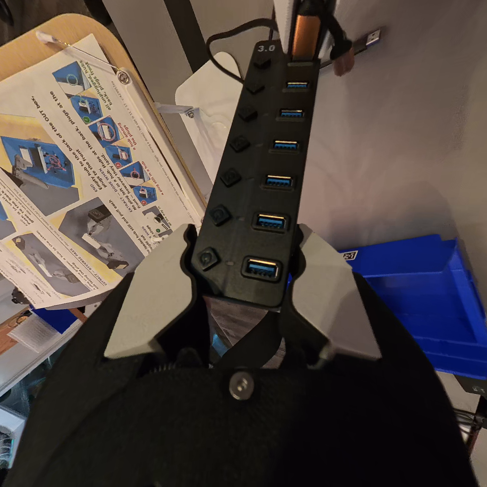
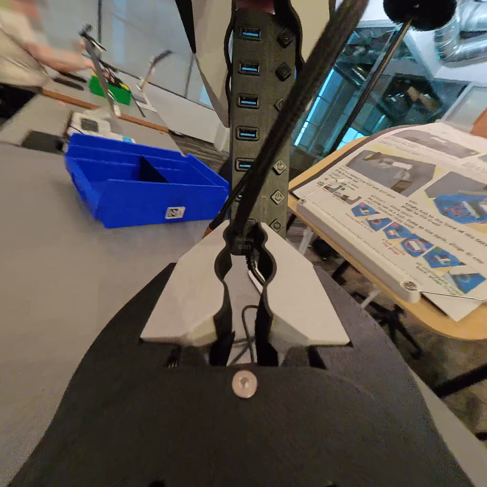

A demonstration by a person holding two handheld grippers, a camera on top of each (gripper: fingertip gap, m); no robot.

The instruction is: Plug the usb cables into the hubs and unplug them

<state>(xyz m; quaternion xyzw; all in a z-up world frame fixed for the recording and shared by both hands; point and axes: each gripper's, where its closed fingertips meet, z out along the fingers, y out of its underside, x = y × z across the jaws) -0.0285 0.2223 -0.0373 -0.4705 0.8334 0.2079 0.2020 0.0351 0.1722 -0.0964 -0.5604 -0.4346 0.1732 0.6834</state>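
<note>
A long black USB hub (image 1: 263,163) with a row of blue ports and power buttons is held off the table. My left gripper (image 1: 246,237) is shut on its near end, one finger on each long side. My right gripper (image 2: 243,232) is shut on a black USB plug (image 2: 242,246) at the end port on the hub's (image 2: 259,118) other end. In the left wrist view that plug (image 1: 305,37) looks copper-coloured and stands in the farthest port. Its black cable (image 2: 290,118) runs diagonally across the hub. The other ports are empty.
A blue divided bin (image 2: 147,195) sits on the grey table and also shows in the left wrist view (image 1: 421,303). A tilted wooden board holds a printed instruction sheet (image 2: 408,210). A loose USB plug (image 1: 371,37) dangles beyond the hub. A person works at a far table near a green bin (image 2: 110,89). Some 11 centimetres of space lies between my two pairs of fingers.
</note>
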